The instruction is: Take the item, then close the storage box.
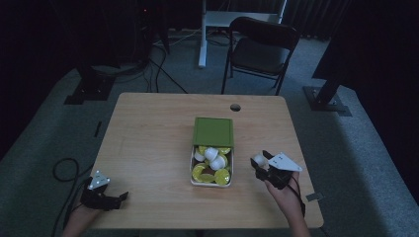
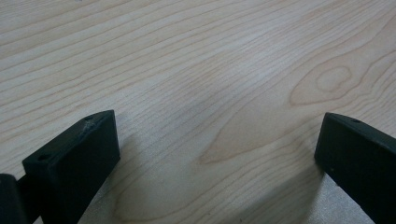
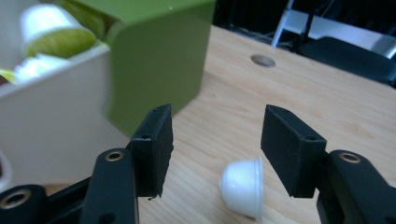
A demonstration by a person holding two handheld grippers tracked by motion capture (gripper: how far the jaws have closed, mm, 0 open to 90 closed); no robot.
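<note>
the white capsule (image 3: 243,186) lies on the table (image 1: 148,148) under and between the right gripper (image 3: 215,140), whose jaws stand apart with the pads clear of it. just left of it sits the cream box (image 1: 192,170) of white and yellow capsules, its green lid (image 1: 213,131) slid back. the left gripper (image 2: 217,149) rests at the table's near left corner, jaws wide apart over bare wood.

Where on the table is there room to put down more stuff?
The whole left half of the table is bare, from the box across to the left gripper. The far edge behind the green lid is free too. It is crowded right of the box, where the white capsule lies by the right gripper.
</note>
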